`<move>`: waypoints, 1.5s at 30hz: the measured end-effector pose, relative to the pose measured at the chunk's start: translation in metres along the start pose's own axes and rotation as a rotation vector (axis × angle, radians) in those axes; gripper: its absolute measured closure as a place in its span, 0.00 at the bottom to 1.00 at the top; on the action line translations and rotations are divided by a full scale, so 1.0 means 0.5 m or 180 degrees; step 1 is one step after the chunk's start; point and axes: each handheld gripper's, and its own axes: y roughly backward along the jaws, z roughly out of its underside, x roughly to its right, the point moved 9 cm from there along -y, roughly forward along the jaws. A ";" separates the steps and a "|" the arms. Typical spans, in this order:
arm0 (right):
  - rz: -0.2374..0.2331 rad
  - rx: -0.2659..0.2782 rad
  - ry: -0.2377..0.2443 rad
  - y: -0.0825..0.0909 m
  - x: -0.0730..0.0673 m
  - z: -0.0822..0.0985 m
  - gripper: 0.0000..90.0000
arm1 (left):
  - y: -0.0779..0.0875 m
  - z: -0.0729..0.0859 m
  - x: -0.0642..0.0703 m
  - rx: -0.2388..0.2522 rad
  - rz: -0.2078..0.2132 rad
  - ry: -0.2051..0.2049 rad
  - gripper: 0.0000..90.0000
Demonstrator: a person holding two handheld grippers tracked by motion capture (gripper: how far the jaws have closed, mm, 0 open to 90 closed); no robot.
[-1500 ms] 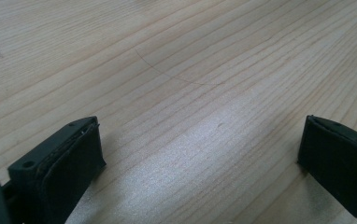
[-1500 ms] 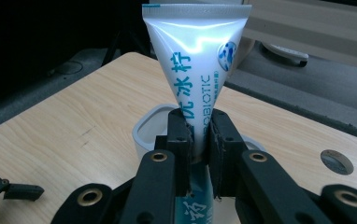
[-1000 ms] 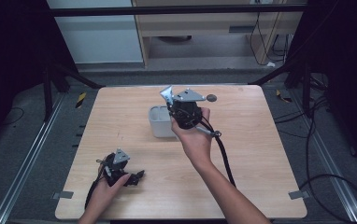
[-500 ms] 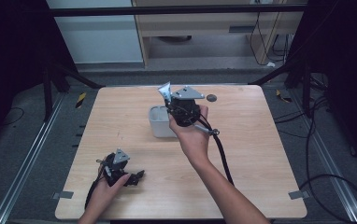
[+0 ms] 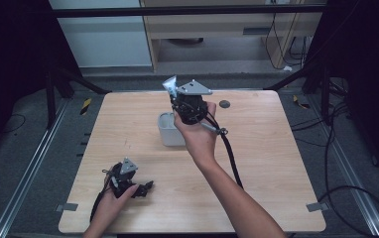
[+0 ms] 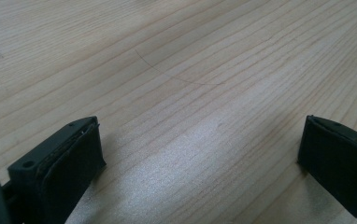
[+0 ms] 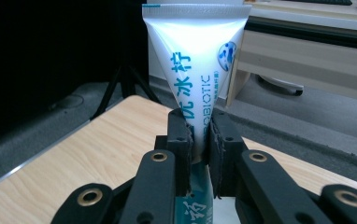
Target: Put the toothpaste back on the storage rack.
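Tube (image 7: 196, 60) pinched flat-end-up between the pressed pads of the right gripper (image 7: 198, 140), held above the grey cup (image 5: 169, 130), probably so it clears the rim; left gripper (image 6: 200, 154) rests spread and empty on the table (image 5: 277, 148), out of the way.

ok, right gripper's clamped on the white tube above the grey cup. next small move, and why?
Probably keep lifting straight up until the tube clears the rim. The right gripper is shut on the white squeeze tube with blue print, crimped end up, and in the high view it sits right over the small light grey cup; whether the tube's lower end is out yet can't be seen. The left gripper rests open on the wooden table.
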 end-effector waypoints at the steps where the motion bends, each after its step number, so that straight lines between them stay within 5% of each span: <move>1: 0.0000 0.0000 0.0000 0.000 0.000 0.000 0.89 | 0.000 0.000 0.000 0.0000 0.0000 0.0000 0.00; 26: 0.0204 0.0300 -0.0068 -0.049 0.032 -0.017 0.89 | -0.001 -0.001 0.001 0.0002 0.0014 0.0003 0.00; 45: 0.0227 0.0307 -0.0128 -0.096 0.037 -0.006 0.89 | -0.001 -0.001 0.001 -0.0002 0.0016 -0.0002 0.00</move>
